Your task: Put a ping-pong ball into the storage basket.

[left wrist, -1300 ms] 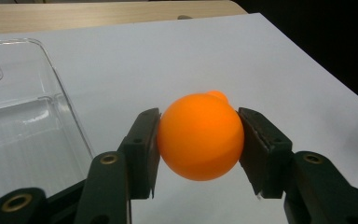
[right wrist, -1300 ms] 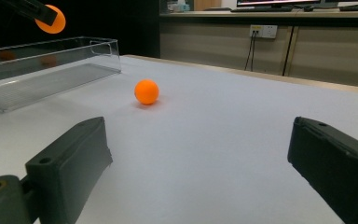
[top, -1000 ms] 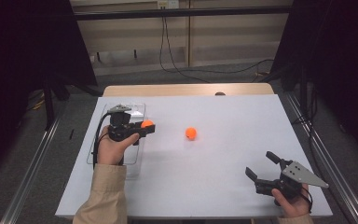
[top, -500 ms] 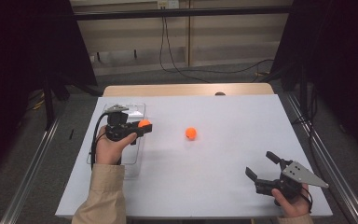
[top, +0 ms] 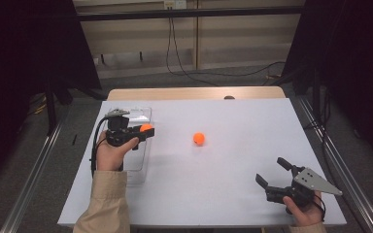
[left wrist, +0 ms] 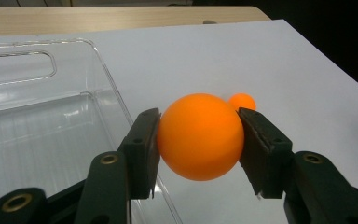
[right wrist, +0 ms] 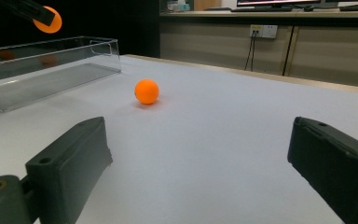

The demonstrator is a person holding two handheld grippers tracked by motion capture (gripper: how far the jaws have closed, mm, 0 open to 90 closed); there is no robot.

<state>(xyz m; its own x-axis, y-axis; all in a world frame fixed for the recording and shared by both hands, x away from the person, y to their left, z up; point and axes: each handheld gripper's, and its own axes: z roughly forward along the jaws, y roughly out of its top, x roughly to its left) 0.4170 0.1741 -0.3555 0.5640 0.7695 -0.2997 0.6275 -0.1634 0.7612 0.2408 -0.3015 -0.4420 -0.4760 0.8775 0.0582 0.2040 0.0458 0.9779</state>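
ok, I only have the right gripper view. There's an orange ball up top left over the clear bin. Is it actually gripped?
Observer: Yes. The left hand-held gripper has both pads pressed on the held orange ball.
Operator: Is it over the bin yet?
Observer: From the high view it hangs at the right wall of the clear plastic bin, about over the rim; I can't tell inside from outside.
Operator: Anything in the bin?
Observer: The left gripper view shows its floor bare as far as it is visible.
Operator: And the other ball?
Observer: The loose orange ball sits mid-table, well apart from the open right hand-held gripper.
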